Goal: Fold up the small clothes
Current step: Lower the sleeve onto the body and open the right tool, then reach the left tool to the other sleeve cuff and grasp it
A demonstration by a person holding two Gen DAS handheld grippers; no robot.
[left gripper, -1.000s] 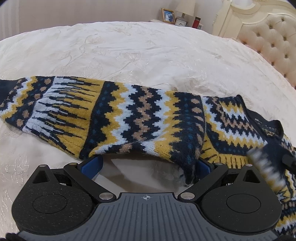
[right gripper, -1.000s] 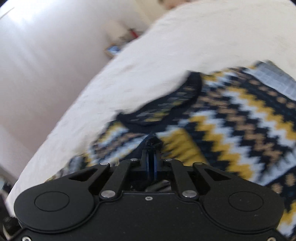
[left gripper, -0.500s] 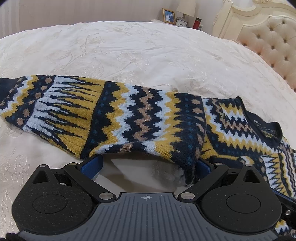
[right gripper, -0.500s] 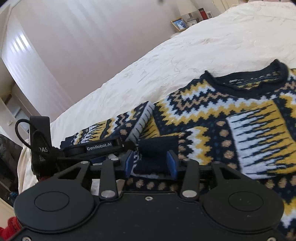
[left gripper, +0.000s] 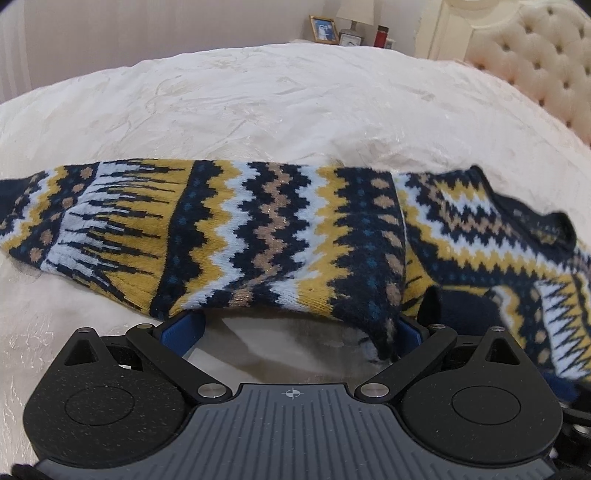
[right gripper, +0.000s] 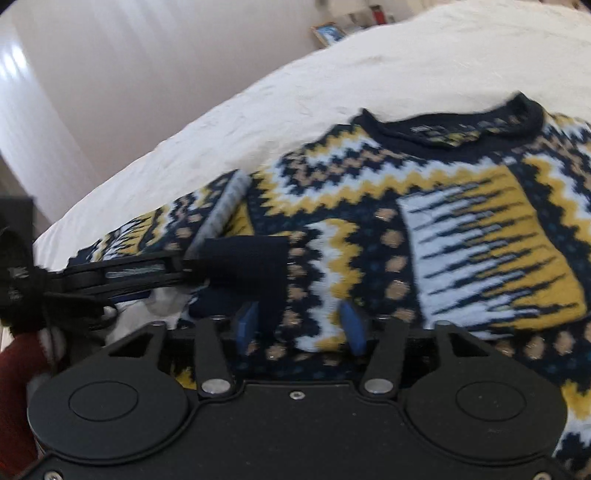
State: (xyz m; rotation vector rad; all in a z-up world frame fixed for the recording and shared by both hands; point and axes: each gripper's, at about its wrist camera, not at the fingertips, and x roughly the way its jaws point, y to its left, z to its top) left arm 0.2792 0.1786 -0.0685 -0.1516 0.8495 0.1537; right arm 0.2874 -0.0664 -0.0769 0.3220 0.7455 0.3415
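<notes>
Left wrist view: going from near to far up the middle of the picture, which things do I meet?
Left gripper → sweater sleeve → white bedspread → photo frame standing beyond the bed.

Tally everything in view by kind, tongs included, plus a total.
Sweater: 1
Bed: 1
Headboard: 1
Picture frame: 1
Lamp: 1
Red bottle: 1
Tongs: 2, left tongs open wide, right tongs open over the sweater, jaws just been opening, nothing pinched
Total: 8
</notes>
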